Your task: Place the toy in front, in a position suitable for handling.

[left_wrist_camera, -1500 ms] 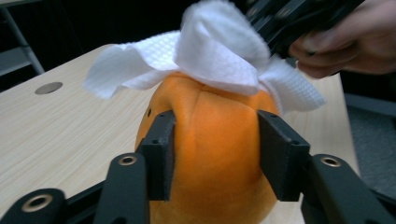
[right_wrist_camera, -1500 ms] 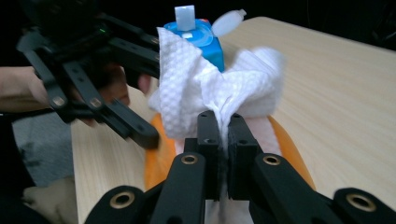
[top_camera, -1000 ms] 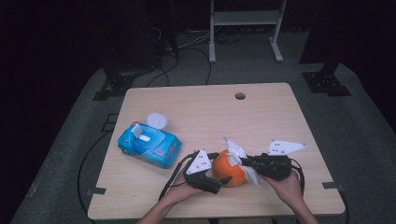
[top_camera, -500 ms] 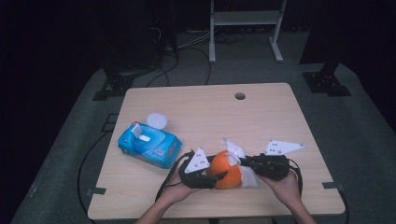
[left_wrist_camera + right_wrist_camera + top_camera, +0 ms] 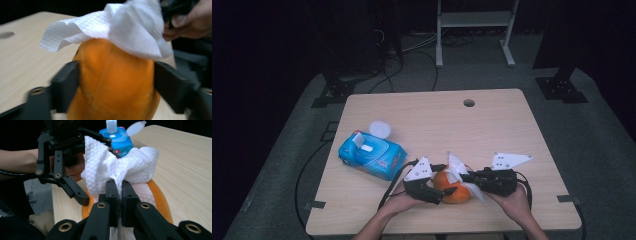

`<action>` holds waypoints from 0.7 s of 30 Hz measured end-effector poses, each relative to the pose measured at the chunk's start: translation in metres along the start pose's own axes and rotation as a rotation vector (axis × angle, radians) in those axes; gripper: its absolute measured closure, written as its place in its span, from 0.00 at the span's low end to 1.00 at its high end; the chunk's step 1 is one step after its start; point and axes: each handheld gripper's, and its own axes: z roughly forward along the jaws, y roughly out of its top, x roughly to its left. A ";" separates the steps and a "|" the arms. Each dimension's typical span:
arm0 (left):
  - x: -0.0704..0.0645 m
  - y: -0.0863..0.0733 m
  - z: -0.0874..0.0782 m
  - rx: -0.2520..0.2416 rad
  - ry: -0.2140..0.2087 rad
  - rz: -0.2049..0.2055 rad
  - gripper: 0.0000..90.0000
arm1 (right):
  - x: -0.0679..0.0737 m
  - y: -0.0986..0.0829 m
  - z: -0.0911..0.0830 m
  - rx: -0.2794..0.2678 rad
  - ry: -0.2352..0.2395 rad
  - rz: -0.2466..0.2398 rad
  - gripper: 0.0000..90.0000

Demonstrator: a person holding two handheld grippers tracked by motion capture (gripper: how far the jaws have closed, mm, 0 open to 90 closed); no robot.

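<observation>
1. Orange fruit [image 5: 452, 186] sits near the front edge of the tabletop [image 5: 492, 125], a little right of its middle, between the two grippers.
2. Left gripper [image 5: 443, 189]: fingers [image 5: 65, 86] pressed against both flanks of the orange fruit [image 5: 113, 82], clamping it. The left gripper view shows the fruit bridging the whole gap, so the hold looks firm.
3. Right gripper [image 5: 468, 178]: fingers [image 5: 111, 195] pressed together on a bunched fold of the white wipe [image 5: 117, 167]. The rest of the sheet is draped over the top of the fruit [image 5: 161, 200].
4. White wipe [image 5: 120, 27] covers the crown and upper side of the fruit only; the lower flanks show bare orange skin.
5. Blue wipes pack [image 5: 372, 155] lies toward the left edge of the tabletop, well apart from the fruit. Its flip lid [image 5: 380, 128] is open and one sheet stands up in the slot [image 5: 111, 126].
6. Judgement on progress: wipe drawn from the pack, fruit secured, cloth in contact. Wiping looks under way but partial.
7. Likely left to do: cover the sides and underside, which probably calls for turning the fruit in the left gripper, then setting fruit and wipe down.
</observation>
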 end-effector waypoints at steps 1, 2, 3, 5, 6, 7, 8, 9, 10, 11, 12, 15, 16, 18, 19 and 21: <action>-0.001 0.001 0.000 0.001 0.013 0.010 0.36 | -0.002 0.000 -0.002 0.002 -0.007 0.001 0.95; -0.002 0.002 0.000 0.001 0.027 0.016 0.41 | -0.004 -0.001 -0.005 0.003 -0.016 0.005 0.95; -0.003 0.003 -0.001 0.000 0.035 0.015 0.43 | -0.007 -0.002 -0.007 0.005 -0.037 0.001 0.95; -0.003 0.005 -0.002 -0.002 0.045 0.013 0.46 | -0.013 -0.004 -0.014 0.014 -0.075 0.021 0.95; -0.003 0.005 -0.003 -0.004 0.047 0.006 0.47 | -0.015 -0.004 -0.017 0.015 -0.105 0.030 0.95; -0.004 0.006 -0.003 -0.004 0.052 -0.002 0.48 | -0.015 -0.004 -0.020 0.012 -0.120 0.029 0.95; -0.004 0.006 -0.003 -0.004 0.052 -0.002 0.48 | -0.015 -0.004 -0.020 0.012 -0.120 0.029 0.95; -0.005 0.008 -0.002 0.002 0.063 0.000 0.48 | -0.013 -0.002 -0.023 -0.016 -0.114 0.035 0.95; -0.010 0.011 0.001 0.011 0.073 0.004 0.48 | -0.003 0.005 -0.023 -0.059 -0.076 0.000 0.95; -0.013 0.013 0.002 0.016 0.081 0.017 0.48 | 0.002 0.008 -0.021 -0.063 -0.059 -0.012 0.95; -0.016 0.014 0.003 0.022 0.085 0.033 0.48 | 0.007 0.011 -0.017 -0.053 -0.051 -0.034 0.94; -0.017 0.014 0.003 0.034 0.089 0.039 0.48 | 0.011 0.010 -0.007 0.004 -0.067 -0.069 0.95; -0.017 0.013 0.002 0.031 0.090 0.028 0.48 | 0.006 0.007 -0.007 0.005 -0.066 -0.043 0.95; -0.015 0.013 0.001 0.029 0.099 0.012 0.48 | 0.000 0.004 -0.009 0.017 -0.111 -0.031 0.95; -0.015 0.013 0.001 0.028 0.098 0.011 0.48 | -0.003 0.003 -0.012 0.023 -0.148 -0.024 0.95; -0.015 0.013 0.002 0.021 0.088 0.008 0.47 | -0.004 0.003 -0.015 0.014 -0.172 -0.018 0.95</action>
